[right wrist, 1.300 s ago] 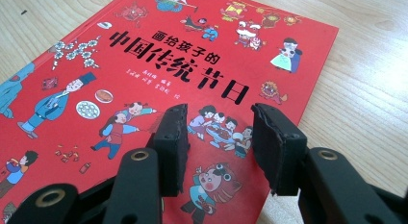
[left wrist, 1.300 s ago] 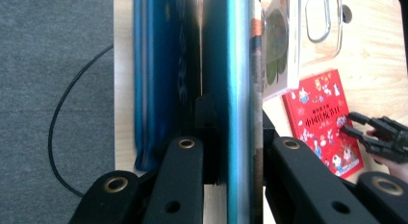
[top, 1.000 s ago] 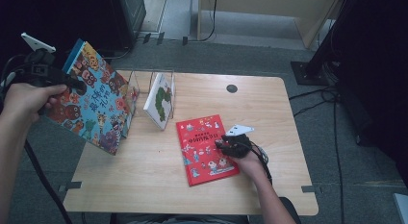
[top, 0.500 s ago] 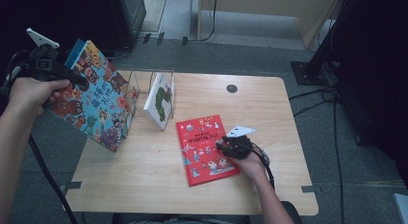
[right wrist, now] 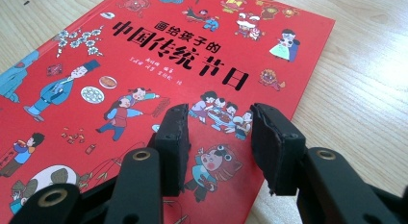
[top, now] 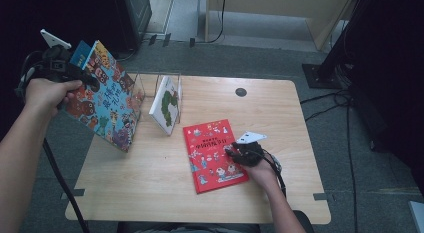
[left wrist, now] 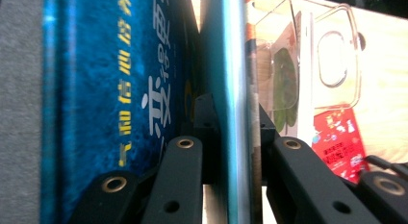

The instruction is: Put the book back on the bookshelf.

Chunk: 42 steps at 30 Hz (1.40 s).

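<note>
1. Blue and bright, the big picture book [top: 107, 100] hangs tilted in the air over the left edge of the worktop [top: 150, 193]. The left gripper [top: 75, 73] has its fingers [left wrist: 180, 166] clamped on the book's top edge.

2. That book could slip. It is large, and it is held only at one thin edge, so I think its weight may pull it down or make it swing.

3. If it swings, its low corner could bump the clear book rack [top: 160, 85] just beside it. The rack looks light, so it might slide or tip over.

4. A white book with a green picture [top: 166, 105] leans in the rack. A bump could knock it flat.

5. The red picture book [top: 214, 154] lies flat near the middle of the worktop. The right gripper [top: 235, 154] rests over its right side, with its fingers [right wrist: 175, 137] apart and holding nothing.

6. If the right hand pushes down, the red book may slide on the smooth wood, because nothing is stopping it.

7. There is a free slot in the rack, on the left side of the white book. It looks narrow for such a big book, so it must go in straight.

8. The front left of the worktop is bare wood, and so is the back right. Those are good places to move. The left edge is close under the blue book, so a drop there might land on the floor [top: 55, 138].
</note>
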### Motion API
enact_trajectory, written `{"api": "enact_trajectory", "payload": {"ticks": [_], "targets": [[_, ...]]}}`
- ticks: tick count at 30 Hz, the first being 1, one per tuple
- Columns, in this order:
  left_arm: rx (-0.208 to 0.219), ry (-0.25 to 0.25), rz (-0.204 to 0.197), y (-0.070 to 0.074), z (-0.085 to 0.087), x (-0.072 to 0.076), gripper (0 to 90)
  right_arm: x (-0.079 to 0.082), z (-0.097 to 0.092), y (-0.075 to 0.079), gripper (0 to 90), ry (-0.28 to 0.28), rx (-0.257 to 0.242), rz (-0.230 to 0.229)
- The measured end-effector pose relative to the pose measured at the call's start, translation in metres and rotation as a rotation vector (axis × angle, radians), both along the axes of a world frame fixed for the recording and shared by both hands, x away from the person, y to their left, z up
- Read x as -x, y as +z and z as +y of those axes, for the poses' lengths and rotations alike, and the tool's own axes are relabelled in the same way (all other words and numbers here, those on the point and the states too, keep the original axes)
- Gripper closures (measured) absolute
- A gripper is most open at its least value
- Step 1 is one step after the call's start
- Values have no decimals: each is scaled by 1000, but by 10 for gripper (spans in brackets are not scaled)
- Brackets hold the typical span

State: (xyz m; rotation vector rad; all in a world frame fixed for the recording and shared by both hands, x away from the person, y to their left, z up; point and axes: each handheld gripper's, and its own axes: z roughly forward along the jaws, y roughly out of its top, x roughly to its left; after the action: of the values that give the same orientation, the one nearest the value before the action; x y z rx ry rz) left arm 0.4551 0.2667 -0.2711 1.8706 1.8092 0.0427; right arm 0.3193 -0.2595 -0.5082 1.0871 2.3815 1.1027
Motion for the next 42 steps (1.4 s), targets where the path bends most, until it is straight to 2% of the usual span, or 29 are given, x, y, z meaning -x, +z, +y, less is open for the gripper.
{"api": "enact_trajectory", "payload": {"ticks": [1, 3, 7, 10, 12, 14, 15, 17, 20, 23, 25, 27, 32, 34, 39, 42], "targets": [[0, 0, 0, 0, 0, 0, 799, 0, 0, 0, 577, 0, -1, 0], [-16, -39, -4, 0, -4, 2, 778, 0, 0, 0, 576, -2, -2, 2], [-12, -49, -15, 3, -4, 6, 736, 0, 0, 0, 576, -3, -3, 3], [-46, -69, -24, 7, -8, 10, 669, -1, -2, 0, 584, -7, -22, 19], [-40, -73, -26, 9, -8, 12, 654, -1, -3, 0, 586, -11, -32, 27], [-32, -99, -40, 14, -7, 16, 622, -1, -4, 1, 586, -14, -35, 29], [-30, -103, -64, 21, -4, 21, 617, -1, -4, 1, 587, -14, -37, 30], [-28, -93, -66, 24, -2, 23, 598, -1, -4, 1, 589, -16, -40, 33], [-60, -93, -65, 27, -1, 28, 589, -1, -5, 1, 589, -18, -41, 35], [-35, -87, -83, 32, 4, 33, 586, -1, -5, 1, 589, -19, -41, 38], [-3, -99, -97, 36, 7, 37, 600, -1, -5, 1, 589, -22, -44, 43], [7, -107, -101, 37, 6, 41, 594, -2, -6, 1, 589, -24, -46, 41], [37, -149, -100, 27, -5, 52, 576, -4, -7, 2, 592, -32, -50, 47], [41, -168, -110, 20, -13, 56, 577, -3, -8, 2, 592, -35, -53, 51], [65, -214, -104, -2, -31, 67, 577, -4, -10, 3, 594, -42, -64, 53], [63, -233, -103, -14, -41, 71, 576, -5, -13, 5, 602, -50, -72, 46]]}}
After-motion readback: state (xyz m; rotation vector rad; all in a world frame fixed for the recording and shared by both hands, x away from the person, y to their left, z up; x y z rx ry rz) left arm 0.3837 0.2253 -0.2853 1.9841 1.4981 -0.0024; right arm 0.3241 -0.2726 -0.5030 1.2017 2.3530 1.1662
